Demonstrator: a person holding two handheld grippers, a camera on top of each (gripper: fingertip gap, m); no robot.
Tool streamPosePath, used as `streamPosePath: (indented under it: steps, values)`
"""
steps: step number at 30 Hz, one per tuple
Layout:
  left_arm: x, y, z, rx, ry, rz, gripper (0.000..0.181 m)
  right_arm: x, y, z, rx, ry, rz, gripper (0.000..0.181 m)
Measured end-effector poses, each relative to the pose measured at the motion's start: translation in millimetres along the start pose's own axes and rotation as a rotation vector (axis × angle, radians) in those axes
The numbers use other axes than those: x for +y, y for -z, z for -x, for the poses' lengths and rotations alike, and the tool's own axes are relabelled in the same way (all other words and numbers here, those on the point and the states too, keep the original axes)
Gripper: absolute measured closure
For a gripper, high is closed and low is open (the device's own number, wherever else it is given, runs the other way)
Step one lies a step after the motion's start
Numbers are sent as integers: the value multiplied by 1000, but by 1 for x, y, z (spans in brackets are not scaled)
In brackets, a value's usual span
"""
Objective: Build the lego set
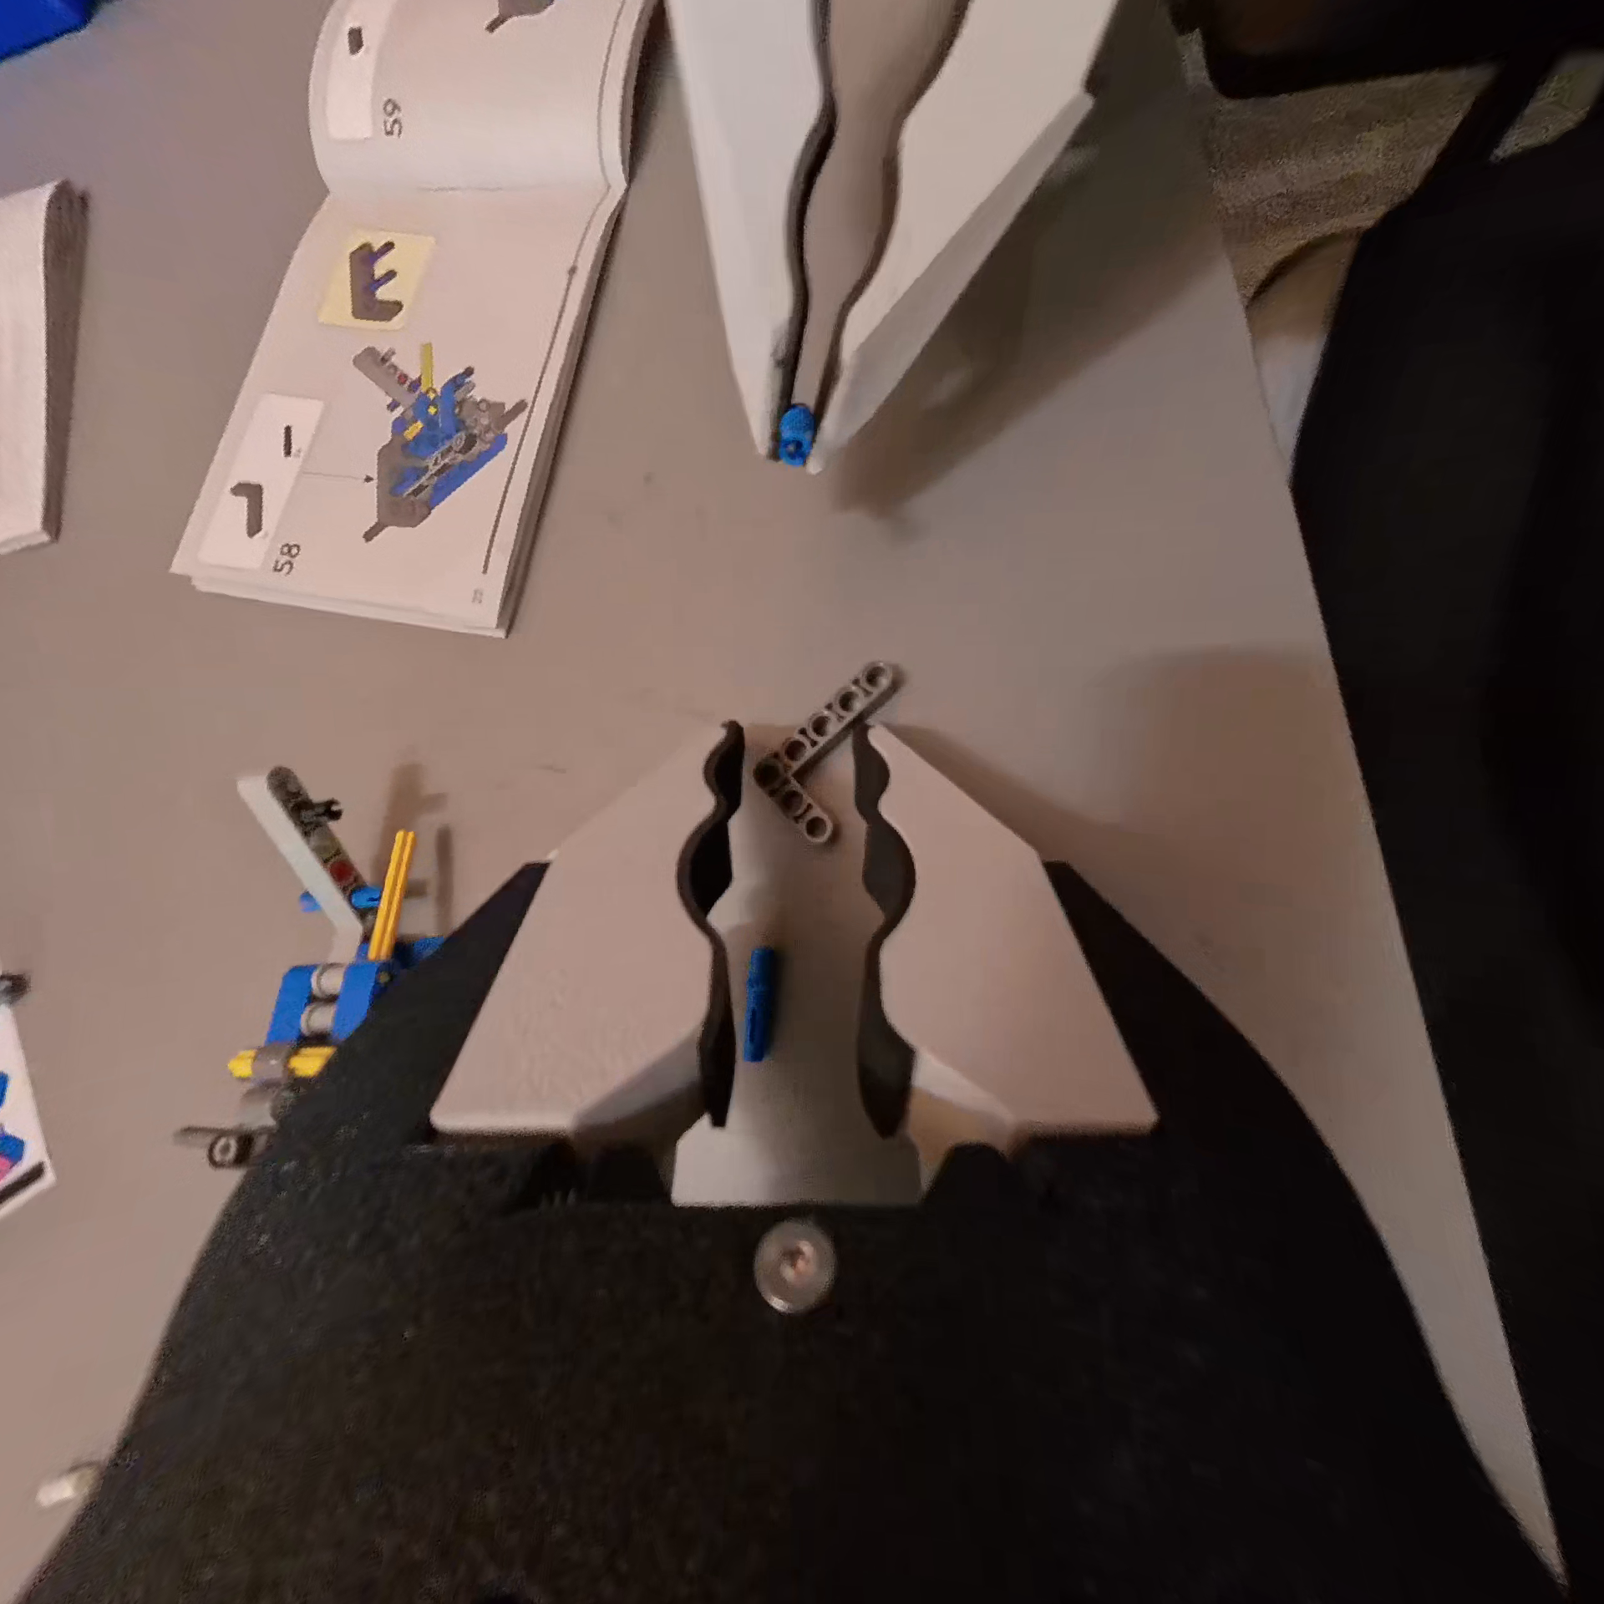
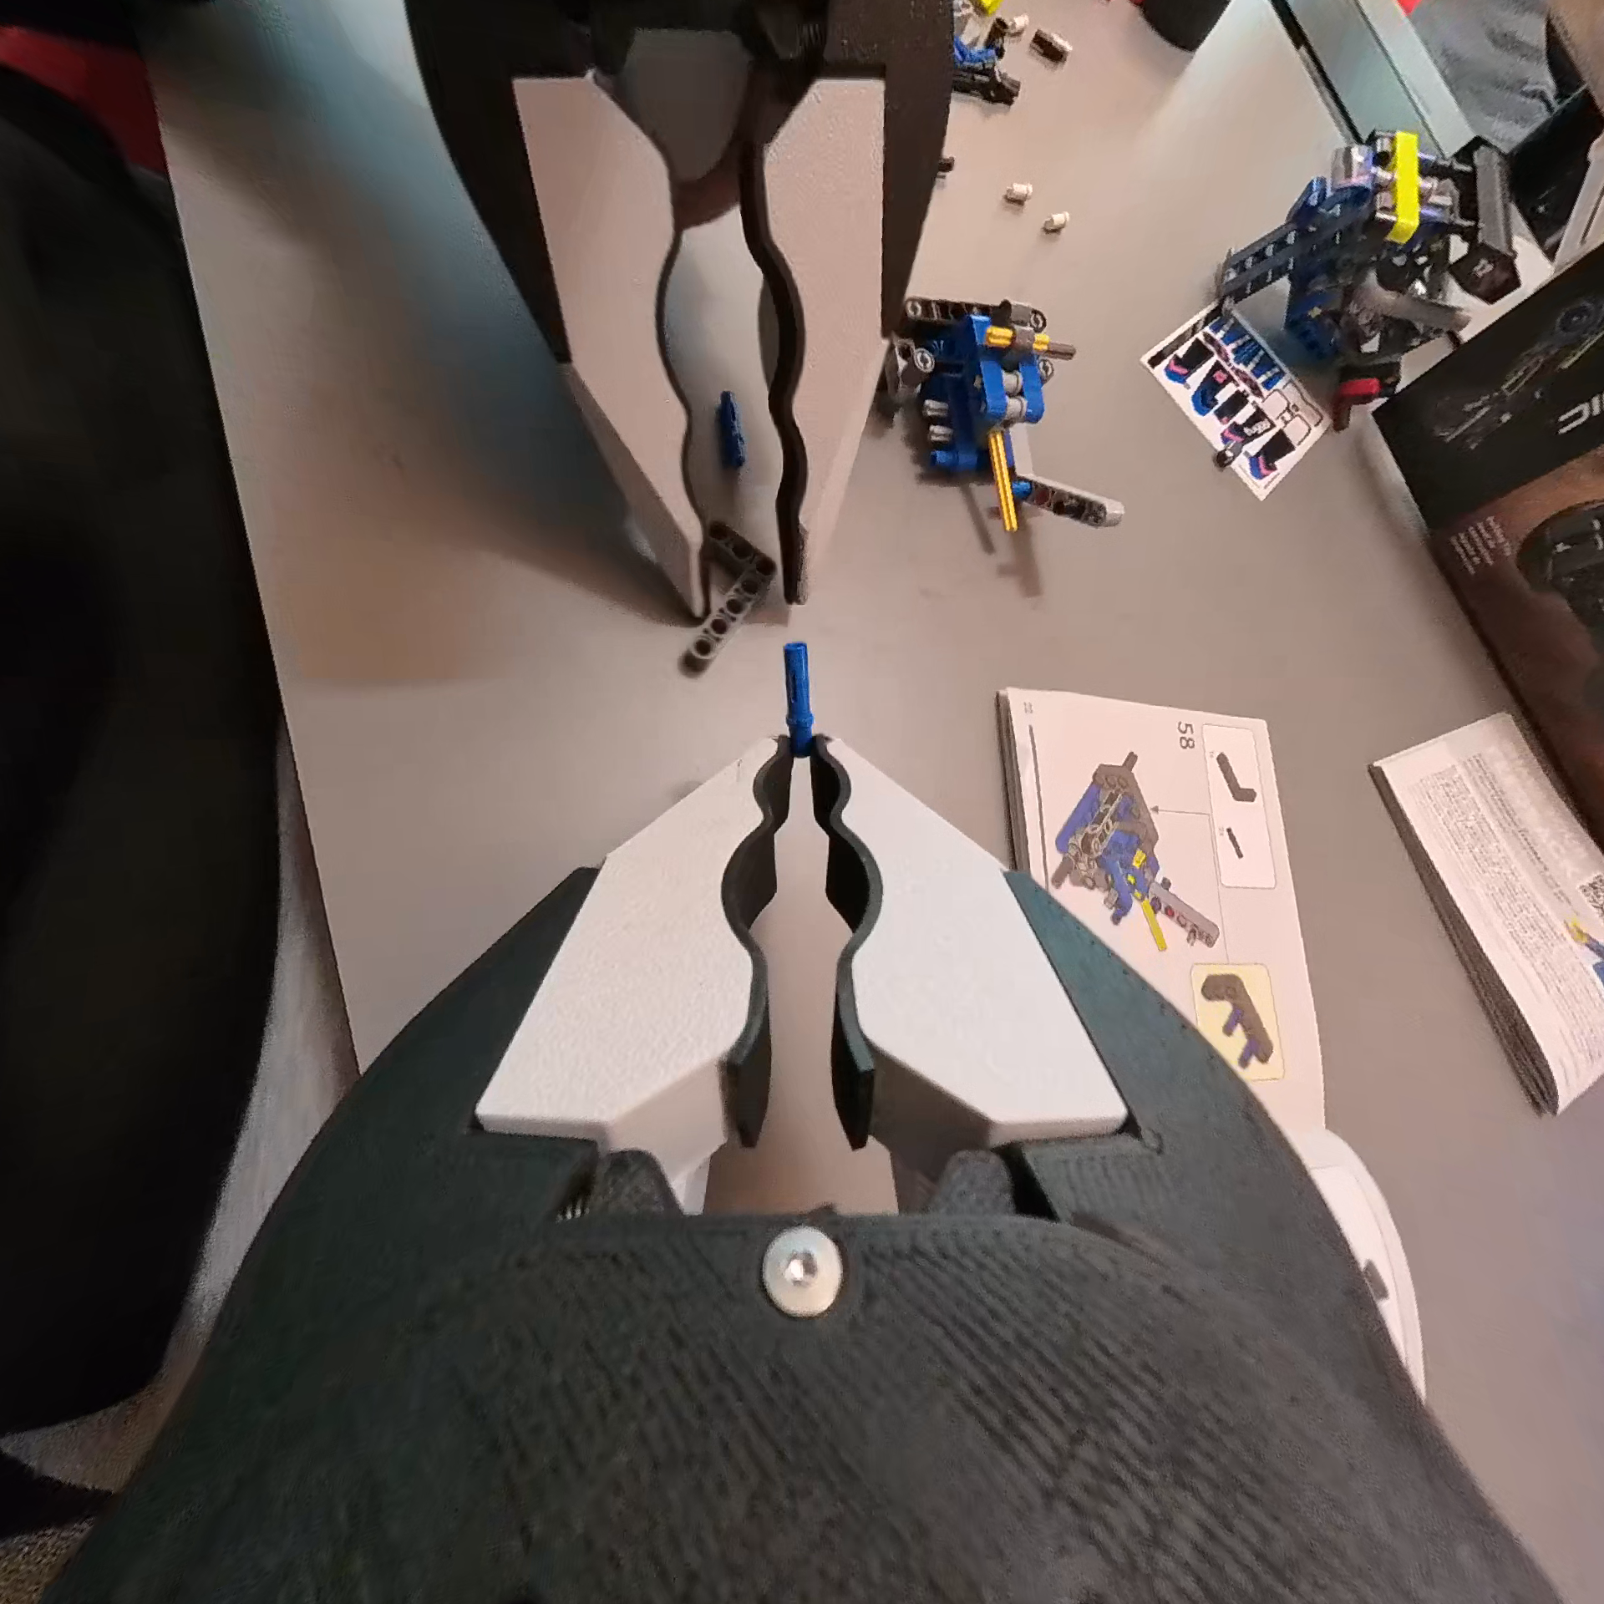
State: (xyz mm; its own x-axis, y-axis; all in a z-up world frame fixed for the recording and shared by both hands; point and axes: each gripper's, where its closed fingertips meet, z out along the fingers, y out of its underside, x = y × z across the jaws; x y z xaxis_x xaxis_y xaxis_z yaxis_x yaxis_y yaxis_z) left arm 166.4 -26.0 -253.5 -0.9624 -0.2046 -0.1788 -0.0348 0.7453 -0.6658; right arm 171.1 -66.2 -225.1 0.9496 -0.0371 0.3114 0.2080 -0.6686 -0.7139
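Note:
My right gripper (image 2: pixel 803 748) is shut on a blue pin (image 2: pixel 797 686) that sticks out past its tips; it also shows at the top of the left wrist view (image 1: pixel 794 431). My left gripper (image 1: pixel 800 738) is open, low over the table, its tips on either side of a grey L-shaped beam (image 1: pixel 825 755) lying flat. The beam also shows in the right wrist view (image 2: pixel 729 599), just beyond the held pin. A second blue pin (image 1: pixel 759 1002) lies on the table between the left fingers. The partial blue, grey and yellow build (image 2: pixel 981 391) stands beside the left gripper.
An open instruction booklet (image 2: pixel 1146 868) lies to the right, and a second booklet (image 2: pixel 1510 903) farther right. A sticker sheet (image 2: pixel 1232 399), a larger blue build (image 2: pixel 1371 252) and a dark box (image 2: pixel 1519 486) sit at the far right. Small loose parts (image 2: pixel 1037 204) lie behind. The table edge (image 2: pixel 260 608) runs along the left. The grippers' ends are close to 6 cm from one another.

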Motion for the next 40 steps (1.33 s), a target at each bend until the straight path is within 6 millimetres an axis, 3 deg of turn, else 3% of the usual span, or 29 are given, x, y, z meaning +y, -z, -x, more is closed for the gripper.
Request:
streamPosePath:
  steps: [5, 8, 13, 19, 23, 34, 40]
  values:
    - [2, -5, 16, -111, 281, 7, 168, 4, -1, -6, 13, -28, -19, 179]
    - [2, -6, 17, -148, 350, -13, 167, 3, -4, -6, 16, -37, -37, 179]
    - [-9, 11, 18, -183, 264, -87, 155, -6, -4, -17, 84, -45, -109, 179]
    - [-48, 34, 12, -114, 170, -324, 164, -22, -13, -13, 102, -45, -166, 179]
    - [-54, 34, 12, -84, 188, -374, 167, -34, -15, -9, 109, -18, -194, 179]
    - [-46, 36, 11, -80, 190, -369, 180, -39, -21, -6, 93, 0, -213, 179]
    - [-22, 36, 24, -9, 296, -310, 180, -6, -39, -5, -31, -36, -34, 159]
